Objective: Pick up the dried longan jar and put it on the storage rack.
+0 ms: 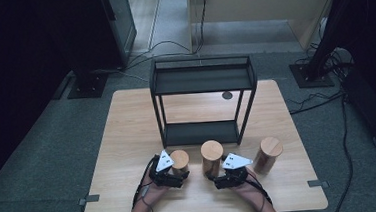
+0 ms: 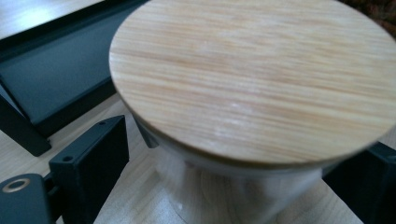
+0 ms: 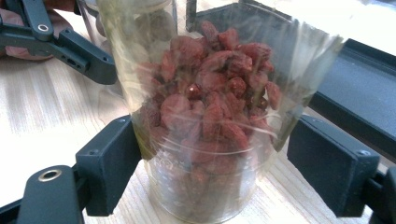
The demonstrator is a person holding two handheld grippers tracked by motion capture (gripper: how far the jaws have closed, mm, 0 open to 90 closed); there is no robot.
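Note:
Three glass jars with round wooden lids stand in a row near the table's front. My left gripper (image 1: 178, 171) (image 2: 243, 140) has the left jar (image 1: 179, 159) (image 2: 252, 79) between its jaws, and the left pad (image 2: 93, 163) stands a little off the glass. My right gripper (image 1: 216, 175) (image 3: 217, 126) straddles the middle jar (image 1: 212, 153) (image 3: 210, 116), which holds dried red fruit. A narrow gap shows at its right pad (image 3: 327, 163). The third jar (image 1: 269, 153) stands alone at the right.
A black two-level metal shelf (image 1: 201, 80) stands just behind the jars on the wooden table (image 1: 127, 125). Its lower tray (image 2: 51, 79) (image 3: 359, 79) lies close beyond both jars. Cables and dark stands lie on the floor around the table.

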